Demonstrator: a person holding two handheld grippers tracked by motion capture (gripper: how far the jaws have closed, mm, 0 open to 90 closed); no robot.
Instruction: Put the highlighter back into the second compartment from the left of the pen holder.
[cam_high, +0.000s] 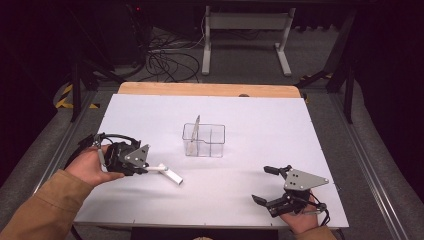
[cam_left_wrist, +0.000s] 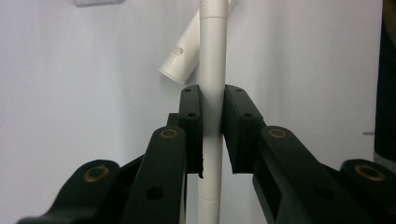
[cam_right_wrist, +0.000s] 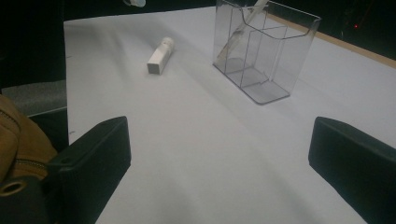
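The left gripper (cam_high: 150, 169) clamps a slim white plastic pen (cam_left_wrist: 212, 93) crosswise, tip towards the desk's right edge; the right gripper (cam_high: 265, 185) gapes empty.

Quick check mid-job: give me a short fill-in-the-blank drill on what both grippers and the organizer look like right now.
The left gripper is shut on a white ____.
The right gripper has its jaws ____.
The clear organizer already holds one ____ leaning in a compartment.

Missing words: pen; open; pen

The left gripper (cam_high: 142, 167) pointed right, low over the table's left side, its jaws clamped tight. The right gripper (cam_high: 264, 184) sat near the front right corner, jaws spread wide, aimed left.
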